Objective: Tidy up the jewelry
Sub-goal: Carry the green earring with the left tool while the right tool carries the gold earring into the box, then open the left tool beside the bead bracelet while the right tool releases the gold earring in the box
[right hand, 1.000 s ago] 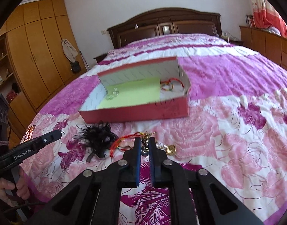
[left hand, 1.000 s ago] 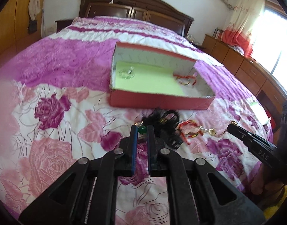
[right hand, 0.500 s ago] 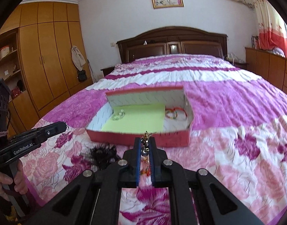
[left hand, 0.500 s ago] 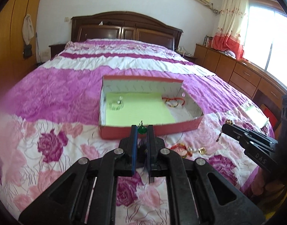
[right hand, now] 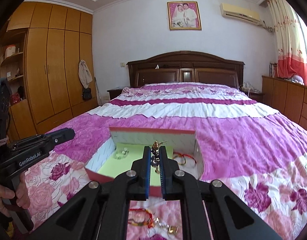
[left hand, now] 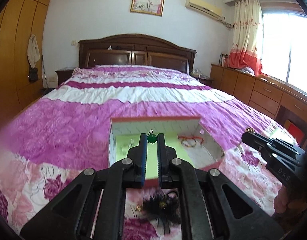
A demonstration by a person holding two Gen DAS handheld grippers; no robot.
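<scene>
My left gripper [left hand: 152, 138] is shut on a green bead pendant [left hand: 152, 139], held in the air in front of the red box [left hand: 153, 118] with its green lining. My right gripper [right hand: 154, 150] is shut on a gold charm piece [right hand: 156, 150] that hangs between its pads, also before the box [right hand: 151, 130]. Inside the box lie red bracelets [right hand: 181, 157] at the right and a clear crystal piece [right hand: 121, 153] at the left. Each gripper shows in the other's view: the right gripper [left hand: 251, 138] at the right, the left gripper [right hand: 67, 134] at the left.
A black feathery ornament [left hand: 159, 204] lies on the floral bedspread under my left gripper. A red bracelet [right hand: 141, 218] with gold bits [right hand: 172, 229] lies under the right one. Wardrobes stand at the left, drawers and a window at the right, and the headboard is far behind.
Both grippers have risen from the pile on the bedspread, each carrying its piece, and tilted up toward the box. The pile has dropped below the fingers in both views.
</scene>
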